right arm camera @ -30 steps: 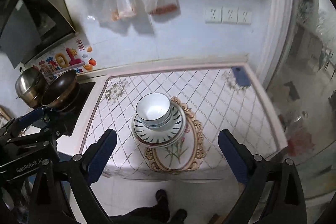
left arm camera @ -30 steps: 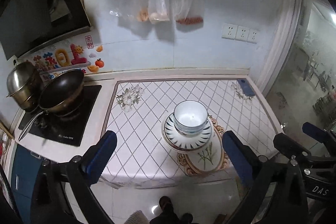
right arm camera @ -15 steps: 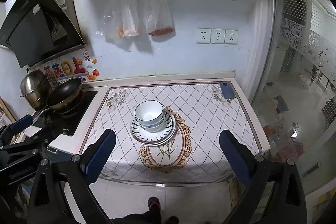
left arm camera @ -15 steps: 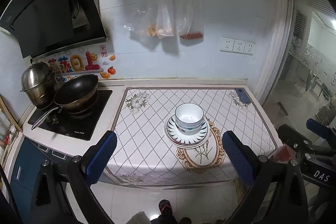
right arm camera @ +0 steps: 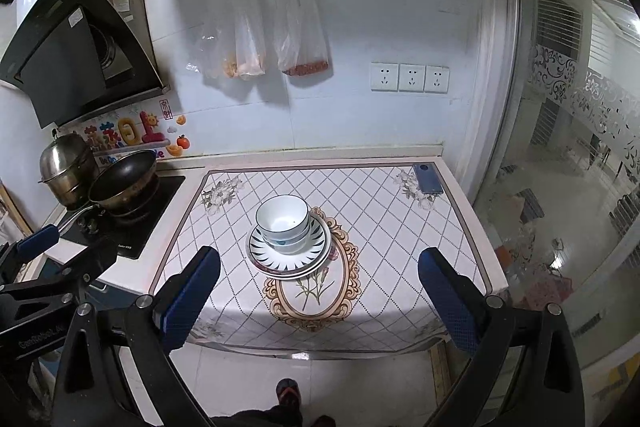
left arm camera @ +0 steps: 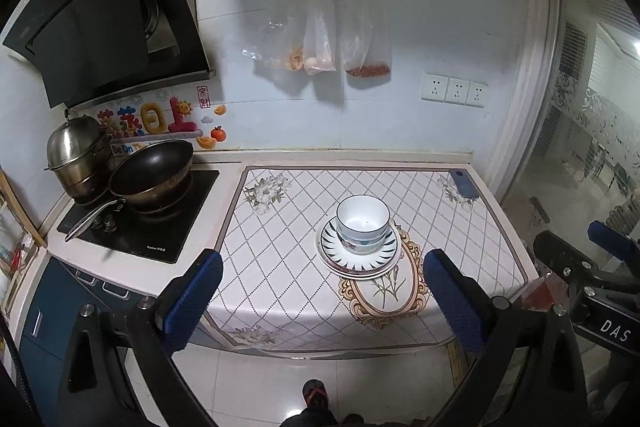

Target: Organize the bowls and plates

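Note:
Stacked white bowls (left arm camera: 362, 223) (right arm camera: 283, 223) sit nested on a stack of striped plates (left arm camera: 357, 259) (right arm camera: 288, 257) in the middle of the counter's patterned cloth (left arm camera: 280, 259) (right arm camera: 384, 227). My left gripper (left arm camera: 320, 301) is open and empty, held back off the counter's front edge, well short of the stack. My right gripper (right arm camera: 318, 301) is also open and empty, at a similar distance. The right gripper also shows at the right edge of the left wrist view (left arm camera: 600, 267), and the left gripper at the left edge of the right wrist view (right arm camera: 44, 267).
A black wok (left arm camera: 152, 175) and a steel pot (left arm camera: 78, 155) stand on the cooktop (left arm camera: 144, 227) at left. A blue phone (left arm camera: 463, 183) lies at the cloth's far right corner. Plastic bags (left arm camera: 324, 27) hang on the wall. A glass door (right arm camera: 560, 187) is at right.
Both grippers have pulled up and back from the counter, so the stack looks smaller and farther. The bowls and plates have not moved. Both grippers stay open.

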Motion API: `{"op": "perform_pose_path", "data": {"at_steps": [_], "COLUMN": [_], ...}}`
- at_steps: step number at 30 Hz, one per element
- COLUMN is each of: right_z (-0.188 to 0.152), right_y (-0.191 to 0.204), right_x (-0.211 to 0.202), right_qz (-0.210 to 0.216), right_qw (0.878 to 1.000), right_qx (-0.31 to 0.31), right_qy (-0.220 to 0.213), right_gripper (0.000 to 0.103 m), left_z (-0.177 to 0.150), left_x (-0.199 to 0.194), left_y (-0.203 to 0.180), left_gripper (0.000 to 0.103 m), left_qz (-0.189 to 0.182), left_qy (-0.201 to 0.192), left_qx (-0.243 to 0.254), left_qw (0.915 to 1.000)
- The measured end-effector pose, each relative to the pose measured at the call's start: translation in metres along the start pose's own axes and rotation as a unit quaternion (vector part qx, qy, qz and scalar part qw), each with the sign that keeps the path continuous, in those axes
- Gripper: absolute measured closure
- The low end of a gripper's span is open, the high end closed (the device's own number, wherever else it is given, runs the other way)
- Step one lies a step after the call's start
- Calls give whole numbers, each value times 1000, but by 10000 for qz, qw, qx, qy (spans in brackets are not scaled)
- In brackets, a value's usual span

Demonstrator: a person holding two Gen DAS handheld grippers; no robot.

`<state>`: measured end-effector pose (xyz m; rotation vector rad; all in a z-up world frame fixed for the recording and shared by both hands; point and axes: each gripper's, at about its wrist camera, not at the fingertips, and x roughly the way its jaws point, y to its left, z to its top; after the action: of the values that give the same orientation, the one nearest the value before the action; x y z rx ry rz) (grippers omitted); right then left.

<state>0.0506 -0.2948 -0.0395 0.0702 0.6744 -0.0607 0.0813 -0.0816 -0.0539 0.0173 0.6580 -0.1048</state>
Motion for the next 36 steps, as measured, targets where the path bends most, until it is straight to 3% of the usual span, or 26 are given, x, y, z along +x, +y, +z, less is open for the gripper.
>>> {"op": "perform_pose_path", "data": {"at_steps": [36], "right_z": [1], "right_y": [1], "right_x": [-2], "right_qz": [21], "right_qw": [10000], "right_qx": [-36], "right_qy": [22], "right_gripper": [1], "left_z": [0], "left_x": [-9], "left_y": [10], "left_gripper": [0], "left_qz": [26], "left_qy": [-99], "left_qx": [-26], "left_qw": [9999]}}
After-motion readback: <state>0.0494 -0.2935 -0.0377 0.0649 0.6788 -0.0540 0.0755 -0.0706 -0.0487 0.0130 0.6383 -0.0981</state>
